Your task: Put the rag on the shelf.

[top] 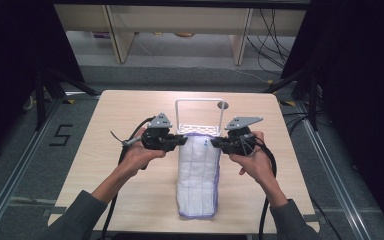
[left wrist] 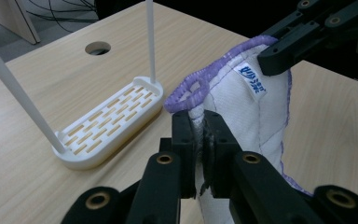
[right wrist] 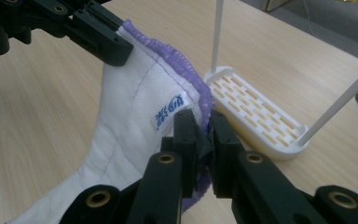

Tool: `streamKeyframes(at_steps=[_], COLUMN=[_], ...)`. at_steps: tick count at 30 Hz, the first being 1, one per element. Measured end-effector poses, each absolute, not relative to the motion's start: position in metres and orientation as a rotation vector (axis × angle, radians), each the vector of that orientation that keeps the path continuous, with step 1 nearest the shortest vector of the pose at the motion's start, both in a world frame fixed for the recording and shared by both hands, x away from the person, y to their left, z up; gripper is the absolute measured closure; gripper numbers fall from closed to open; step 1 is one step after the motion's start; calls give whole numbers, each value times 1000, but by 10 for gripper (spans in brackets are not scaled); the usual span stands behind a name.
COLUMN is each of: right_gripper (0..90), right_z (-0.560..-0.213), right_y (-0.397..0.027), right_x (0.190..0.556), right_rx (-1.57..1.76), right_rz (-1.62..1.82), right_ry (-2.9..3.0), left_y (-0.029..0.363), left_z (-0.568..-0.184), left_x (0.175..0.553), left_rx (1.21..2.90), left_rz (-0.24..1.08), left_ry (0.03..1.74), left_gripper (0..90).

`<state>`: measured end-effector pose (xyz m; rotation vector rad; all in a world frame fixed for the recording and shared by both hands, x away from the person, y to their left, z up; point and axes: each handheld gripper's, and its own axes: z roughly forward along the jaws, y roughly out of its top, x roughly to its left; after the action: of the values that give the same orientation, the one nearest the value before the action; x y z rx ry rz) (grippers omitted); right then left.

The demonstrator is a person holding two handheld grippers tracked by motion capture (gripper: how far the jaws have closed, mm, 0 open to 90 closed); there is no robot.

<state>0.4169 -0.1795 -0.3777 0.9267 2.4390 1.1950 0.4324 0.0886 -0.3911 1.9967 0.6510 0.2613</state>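
1. The white quilted cloth with purple stitched edge (top: 198,172) is pinched at one top corner by the left gripper (left wrist: 200,133), jaws narrow.
2. The other corner is clamped by the right gripper (right wrist: 201,135), probably so the cloth hangs flat for draping.
3. The white slotted plastic rack with a thin bar (top: 198,114) stands just beyond the fingertips.

both forearms extend forward, raised above the worktop. left tongs (top: 184,140) and right tongs (top: 214,143) face each other, level, each pair of black jaws clamped tight on fabric.
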Motion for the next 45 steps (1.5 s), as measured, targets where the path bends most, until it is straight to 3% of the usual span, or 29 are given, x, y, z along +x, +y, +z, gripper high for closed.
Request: streamKeyframes(at_steps=[14, 45], right_gripper=[839, 839], right_z=[-338, -283], right_y=[-182, -178], right_x=[416, 446], right_rx=[843, 865], right_rz=[1237, 1274], right_ry=[2373, 2275], left_y=[89, 85], left_z=[-346, -290], left_x=[430, 459], left_rx=[1976, 1960], left_rz=[311, 453], left_ry=[622, 639], left_gripper=[838, 838])
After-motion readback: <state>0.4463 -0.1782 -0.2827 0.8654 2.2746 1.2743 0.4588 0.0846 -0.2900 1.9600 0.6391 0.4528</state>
